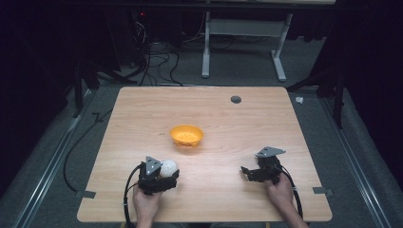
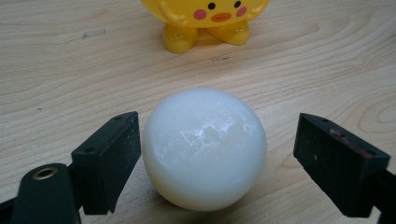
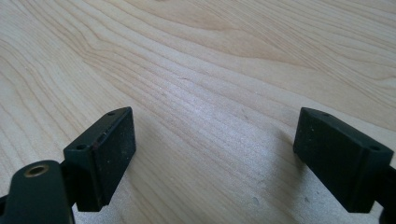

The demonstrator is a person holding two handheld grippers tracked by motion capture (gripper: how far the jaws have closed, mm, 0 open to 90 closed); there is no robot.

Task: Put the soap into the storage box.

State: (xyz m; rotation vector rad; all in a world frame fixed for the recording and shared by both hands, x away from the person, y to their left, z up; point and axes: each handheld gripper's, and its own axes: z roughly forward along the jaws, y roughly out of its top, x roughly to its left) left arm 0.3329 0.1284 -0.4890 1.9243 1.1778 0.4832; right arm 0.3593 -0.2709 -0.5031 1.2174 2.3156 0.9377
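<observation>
White and glossy, the ball (image 2: 204, 148) sits on the wooden table (image 1: 228, 123) near its front edge, toward the front-left corner, between my left gripper (image 2: 217, 161)'s 2 spread jaws; neither clearly touches it. I see the yellow bowl (image 1: 187, 135) near the table's middle. My right gripper (image 3: 215, 158) hangs spread wide over bare wood toward the front-right corner.

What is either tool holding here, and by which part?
Nothing is held. The left tool is open around the white ball, which rests on the table; a gap shows at one jaw. The right tool is open over bare wood.
</observation>
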